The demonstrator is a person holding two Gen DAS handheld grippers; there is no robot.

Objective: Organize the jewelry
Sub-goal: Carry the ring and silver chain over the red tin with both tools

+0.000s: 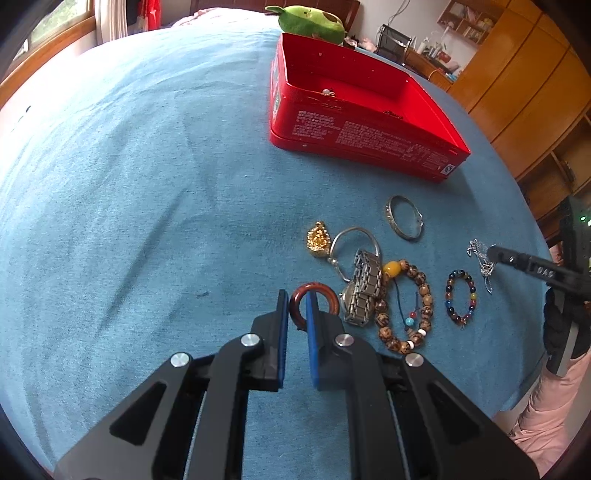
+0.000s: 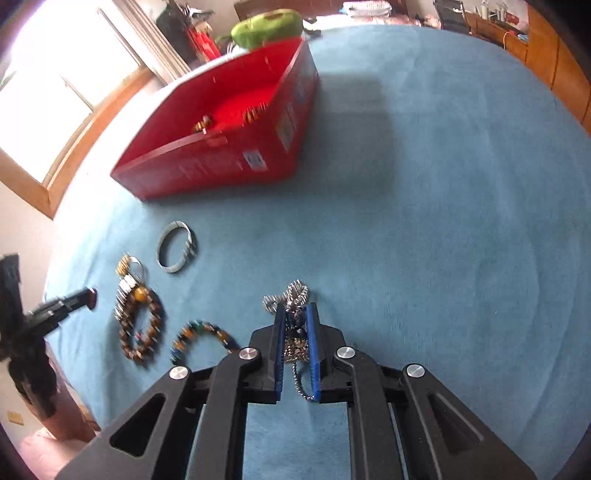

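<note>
Blue cloth [image 1: 147, 184] covers the whole surface, which looks like a bed: wooden headboard and pink bedding at the far edge. Wide bare cloth lies left of the jewelry in the left wrist view and right of it in the right wrist view. The near right edge of the cloth drops off close to the beaded pieces.

Red box [image 1: 369, 144] sits open at the far side, well apart from the loose pieces. A few small items lie on its floor, too small and blurred to name. Green plush toy [image 1: 310, 22] sits just behind the box, partly cut off.

Loose cluster, near right: silver bangle [image 1: 404, 218] alone, nearest the box; thin silver bangle [image 1: 354, 243] partly under a metal watch [image 1: 364, 288]; gold pendant [image 1: 317, 240] just left of it; brown bead bracelet [image 1: 406, 302] touching the watch; multicolour bead bracelet [image 1: 460, 297] apart, further right. The right wrist view is motion-blurred, so these smear.

Left claw [image 1: 297, 306]: narrowly parted, one finger outside and one inside the dark red ring [image 1: 314, 295], pinching its left rim. Whether the ring is lifted cannot be told.

Right claw [image 2: 295, 325]: closed on the silver chain necklace [image 2: 291, 295], which bunches past the tips and hangs out behind the pads; the held middle is hidden.
</note>
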